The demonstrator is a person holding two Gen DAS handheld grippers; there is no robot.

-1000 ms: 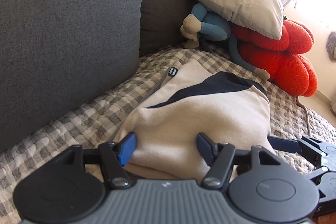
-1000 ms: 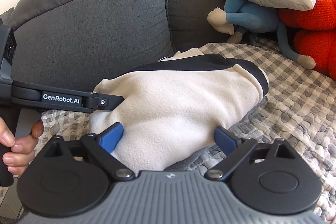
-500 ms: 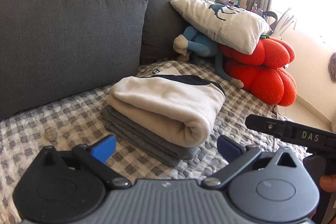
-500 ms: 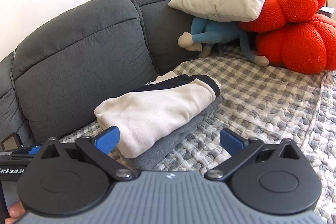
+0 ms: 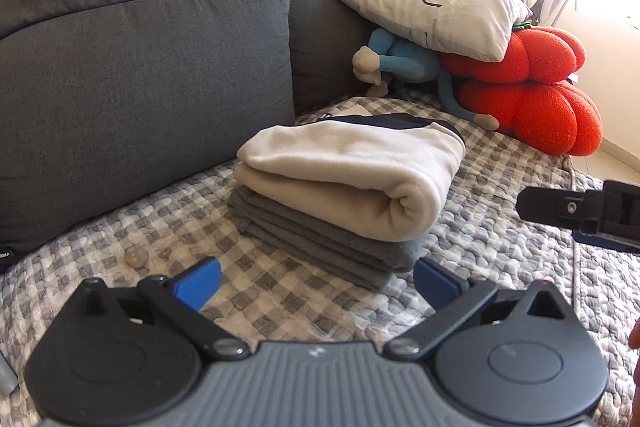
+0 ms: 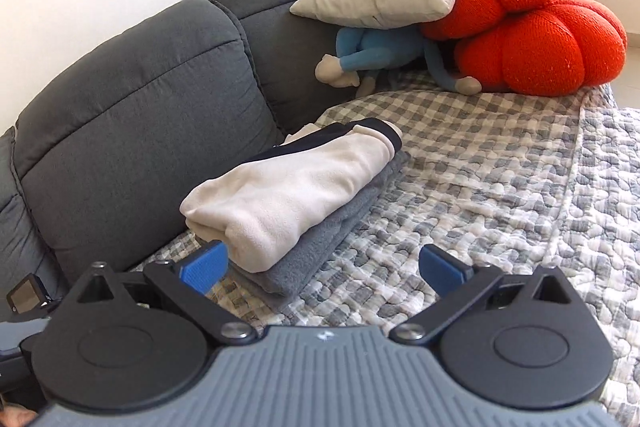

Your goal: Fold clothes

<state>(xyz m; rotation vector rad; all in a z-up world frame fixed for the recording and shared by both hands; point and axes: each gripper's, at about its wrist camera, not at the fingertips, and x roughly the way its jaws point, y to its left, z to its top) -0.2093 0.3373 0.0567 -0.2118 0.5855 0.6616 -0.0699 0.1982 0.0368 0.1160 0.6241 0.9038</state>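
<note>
With the cream garment (image 5: 352,179) folded atop the grey one (image 5: 320,247) ahead of both empty, wide-apart tools, left tool (image 5: 316,281) and right tool (image 6: 324,267) should retreat without nudging the stack.

sofa (image 5: 140,67): dark grey, plain
cover (image 5: 280,307): grey and white check
top garment (image 5: 352,175): cream, with a black band along its far edge
bottom garment (image 5: 320,243): plain grey
pillow (image 5: 432,11): off-white with a blue-grey print
soft toy (image 5: 404,63): blue with beige hands
cushions (image 5: 532,99): bright orange-red
left tool (image 5: 316,283): black, with blue pads
right tool (image 6: 324,267): black, with blue pads
</note>
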